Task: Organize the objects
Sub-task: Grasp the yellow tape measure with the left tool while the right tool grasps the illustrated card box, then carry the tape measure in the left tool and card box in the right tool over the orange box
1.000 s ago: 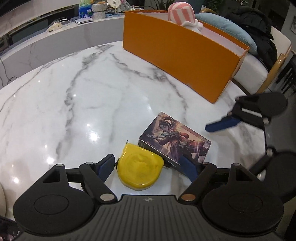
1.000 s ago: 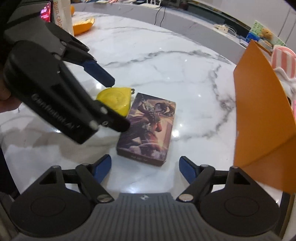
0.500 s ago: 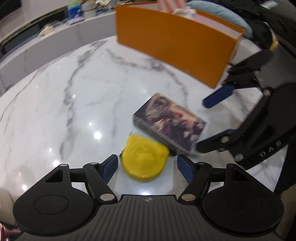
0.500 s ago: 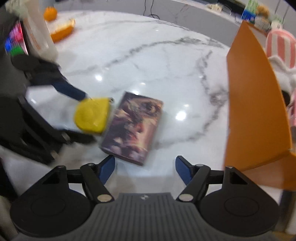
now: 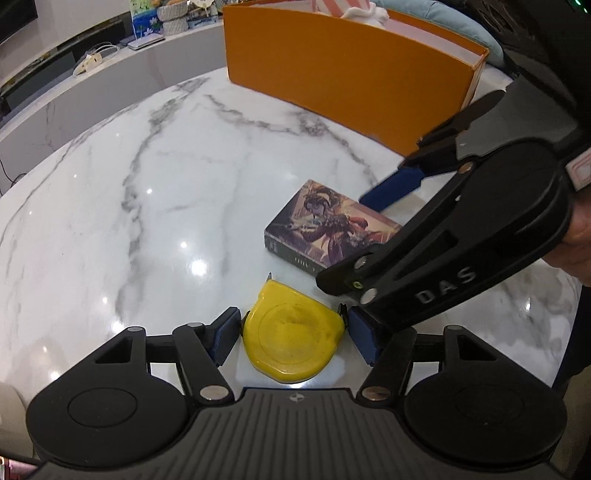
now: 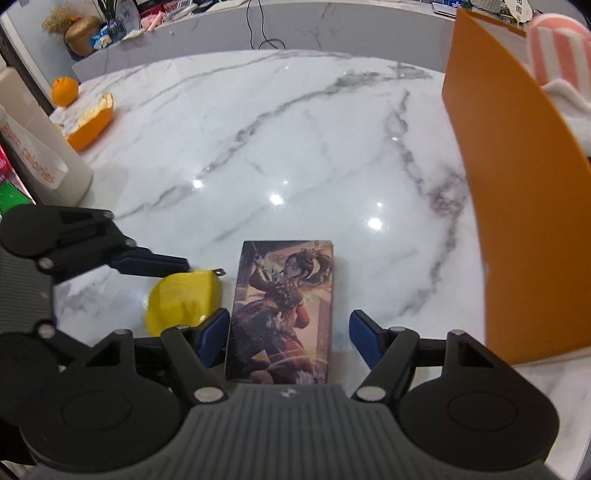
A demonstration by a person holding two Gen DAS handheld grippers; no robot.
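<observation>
Yellow plastic fills the bottom of my left wrist view: the tape measure (image 5: 293, 341) lies flat on the marble tabletop (image 5: 147, 192), and my left gripper (image 5: 291, 336) straddles it, jaws closing, blue pads right at its sides (I cannot tell whether they press yet). Just beyond it lies the illustrated card box (image 5: 328, 229), partly covered by my right gripper (image 5: 373, 254), which reaches in from the right. Farther back stands the orange box (image 5: 343, 66) with a striped pink plush (image 5: 340, 5) poking out.

From the right wrist view, the card box (image 6: 284, 310) lies lengthwise between the spread fingers of the right gripper (image 6: 288, 336); the jaws are closing, the left pad close against the box edge and the right pad clear of it. The tape measure (image 6: 184, 299) sits just left of the box, with the left gripper (image 6: 177, 295) around it. The orange box (image 6: 517, 206) rises on the right. An orange (image 6: 64, 92) and a piece of peel (image 6: 92, 123) lie well apart at the far left.
</observation>
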